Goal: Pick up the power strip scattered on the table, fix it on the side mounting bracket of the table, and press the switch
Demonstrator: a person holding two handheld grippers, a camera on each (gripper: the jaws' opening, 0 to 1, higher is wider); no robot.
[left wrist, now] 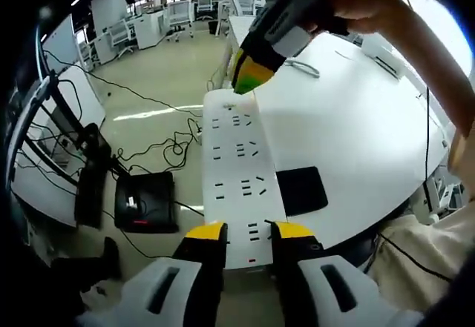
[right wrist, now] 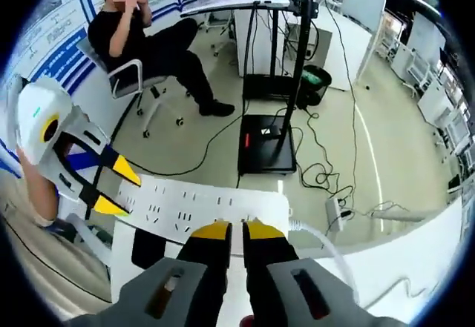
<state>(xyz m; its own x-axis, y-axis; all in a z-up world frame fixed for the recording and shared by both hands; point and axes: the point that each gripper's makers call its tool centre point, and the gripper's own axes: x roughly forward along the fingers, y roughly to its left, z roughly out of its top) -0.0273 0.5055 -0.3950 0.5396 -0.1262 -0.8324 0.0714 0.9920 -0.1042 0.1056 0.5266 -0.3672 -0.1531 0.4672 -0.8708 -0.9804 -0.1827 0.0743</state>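
The long white power strip [left wrist: 241,171] runs along the left edge of the white table [left wrist: 356,134]. My left gripper [left wrist: 250,232] is shut on its near end, one yellow-tipped jaw on each long side; a small red mark shows between them. My right gripper [left wrist: 252,75] comes down from above, and its tip rests on the strip's far end. In the right gripper view, the right gripper [right wrist: 237,230] has its jaws shut together at the edge of the strip [right wrist: 200,205]. The left gripper [right wrist: 119,189] clamps the strip's left end. A white cable [right wrist: 323,242] leaves the right end.
A black pad [left wrist: 300,190] lies on the table beside the strip. Below the edge, black cables [left wrist: 167,149] and a black stand base [right wrist: 267,145] sit on the floor. A person [right wrist: 156,41] sits on a chair farther off. A hand and arm [left wrist: 401,38] hold the right gripper.
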